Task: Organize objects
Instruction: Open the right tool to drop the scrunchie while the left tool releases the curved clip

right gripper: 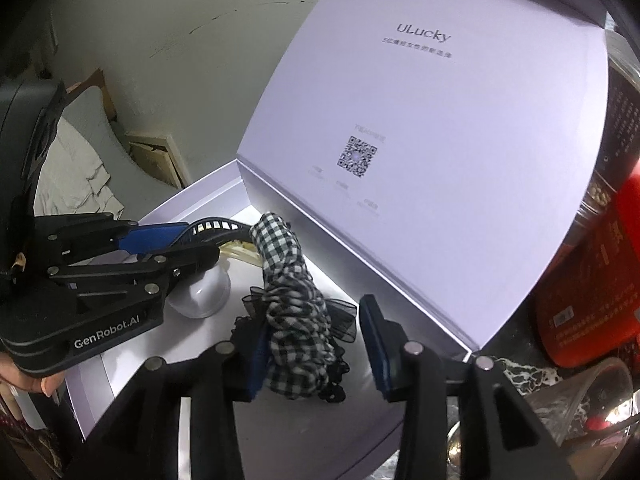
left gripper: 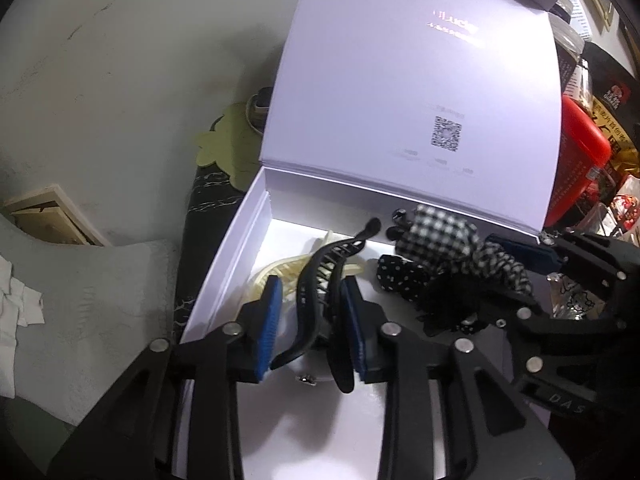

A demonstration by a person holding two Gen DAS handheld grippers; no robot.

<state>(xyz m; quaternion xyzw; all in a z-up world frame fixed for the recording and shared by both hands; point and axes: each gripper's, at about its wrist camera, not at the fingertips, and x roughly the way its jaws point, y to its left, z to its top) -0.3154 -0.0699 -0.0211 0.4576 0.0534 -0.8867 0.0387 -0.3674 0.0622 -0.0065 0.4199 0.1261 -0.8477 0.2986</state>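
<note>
An open white box (left gripper: 224,280) holds hair accessories, its lid (left gripper: 400,80) standing up behind. My left gripper (left gripper: 310,328) is inside the box with a black claw clip (left gripper: 320,280) between its blue pads. The right pad is against the clip and a gap shows at the left pad. A cream clip (left gripper: 272,272) lies under it. My right gripper (right gripper: 316,352) straddles a black-and-white gingham scrunchie (right gripper: 296,312). Its left pad touches the cloth and its right pad stands clear. A polka-dot scrunchie (left gripper: 396,276) and black lace (left gripper: 452,304) lie alongside.
A red container (right gripper: 592,280) and jars crowd the box's right side. A clear plastic piece (right gripper: 580,400) sits at the near right. A green flower-shaped mat (left gripper: 228,144) lies on the dark marbled table (left gripper: 204,216) to the left. A white round cap (right gripper: 204,296) rests inside the box.
</note>
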